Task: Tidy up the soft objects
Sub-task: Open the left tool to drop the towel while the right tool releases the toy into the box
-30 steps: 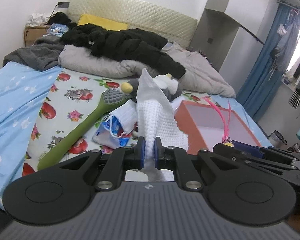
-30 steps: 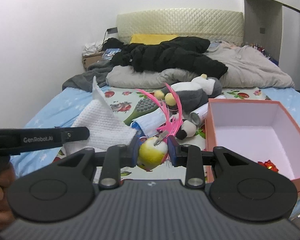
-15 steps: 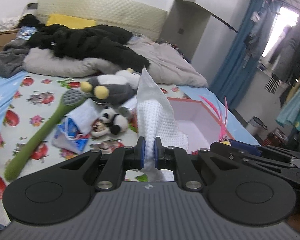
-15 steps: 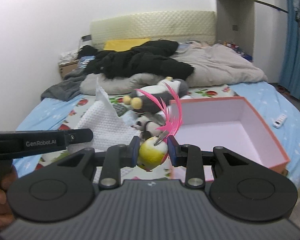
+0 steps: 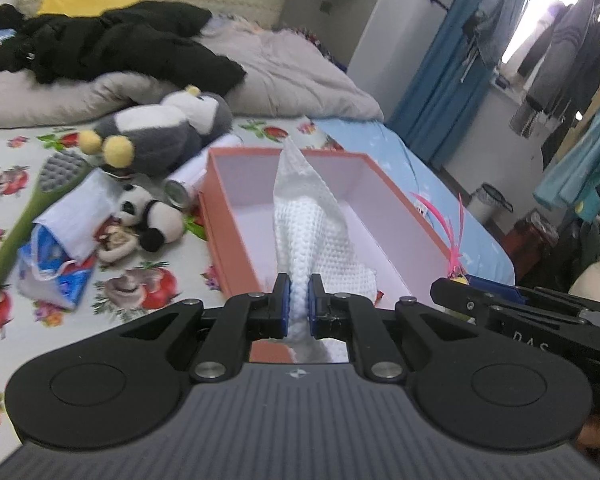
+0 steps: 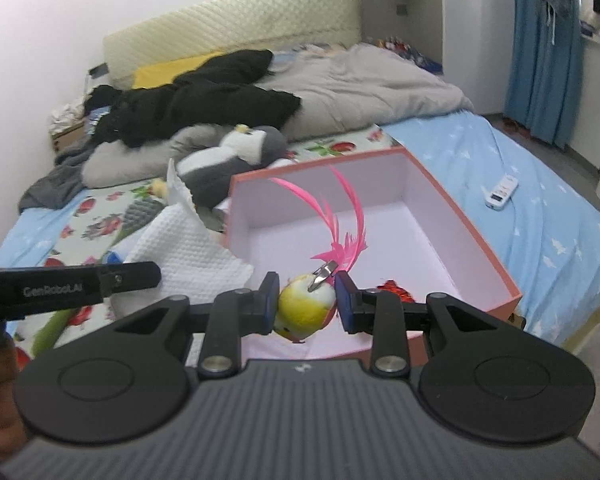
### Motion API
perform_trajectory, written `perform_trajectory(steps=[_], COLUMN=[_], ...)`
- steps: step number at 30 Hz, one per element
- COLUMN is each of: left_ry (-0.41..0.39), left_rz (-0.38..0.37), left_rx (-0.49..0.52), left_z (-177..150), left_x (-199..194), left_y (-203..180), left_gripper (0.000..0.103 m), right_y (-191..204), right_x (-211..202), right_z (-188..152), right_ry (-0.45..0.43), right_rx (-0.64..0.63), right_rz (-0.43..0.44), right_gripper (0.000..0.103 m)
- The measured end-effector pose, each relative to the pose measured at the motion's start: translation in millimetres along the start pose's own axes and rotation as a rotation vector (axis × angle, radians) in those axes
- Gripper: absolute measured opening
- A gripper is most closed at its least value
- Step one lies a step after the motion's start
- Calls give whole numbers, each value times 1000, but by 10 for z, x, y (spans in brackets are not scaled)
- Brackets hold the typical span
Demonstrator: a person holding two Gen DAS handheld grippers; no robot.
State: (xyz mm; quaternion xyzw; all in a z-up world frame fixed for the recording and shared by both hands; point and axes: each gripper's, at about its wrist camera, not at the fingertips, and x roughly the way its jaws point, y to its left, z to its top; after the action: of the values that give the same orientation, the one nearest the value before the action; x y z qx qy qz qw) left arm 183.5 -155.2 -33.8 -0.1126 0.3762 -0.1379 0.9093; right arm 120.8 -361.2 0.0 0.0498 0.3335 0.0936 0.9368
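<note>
Cloth (image 5: 306,236): white, waffle-knit, bunched | ball (image 6: 305,307): yellow, pink feathers

A lived-in home bedroom is shown. A bed (image 6: 520,184) with a padded headboard (image 6: 236,28) is seen at 12 o'clock, covered by a fruit-printed sheet (image 5: 148,280) and heaped with a grey quilt (image 6: 364,84) and black clothes (image 6: 204,100). Blue curtains (image 6: 540,48) hang at 2 o'clock, and clothes on a rail (image 5: 572,40) are seen by the window. A nightstand (image 6: 70,132) stands beside the headboard at 10 o'clock.
</note>
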Motion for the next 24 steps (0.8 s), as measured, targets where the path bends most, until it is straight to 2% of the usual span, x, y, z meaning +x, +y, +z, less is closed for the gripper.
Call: perform_trajectory(steps=[7, 14, 22, 23, 24], left_ry=[78, 166, 225, 231, 239], left_rz=[-15, 1, 4, -1, 2], left_rx=[22, 18, 27, 35, 38], left_z=[240, 390, 425, 427, 433], left_x=[792, 1539, 2058, 2082, 2103], left_y=[-103, -71, -27, -29, -23], left_gripper=[11, 11, 12, 14, 23], right_y=[-386, -728, -972, -994, -1013], right_x=[550, 1200, 1680, 1709, 1741], right_z=[90, 123, 163, 162, 164], right_ry=[77, 171, 223, 227, 236], right_rx=[48, 87, 121, 129, 138], right_rz=[-33, -44, -40, -38, -38], right_gripper=[34, 34, 35, 35, 36])
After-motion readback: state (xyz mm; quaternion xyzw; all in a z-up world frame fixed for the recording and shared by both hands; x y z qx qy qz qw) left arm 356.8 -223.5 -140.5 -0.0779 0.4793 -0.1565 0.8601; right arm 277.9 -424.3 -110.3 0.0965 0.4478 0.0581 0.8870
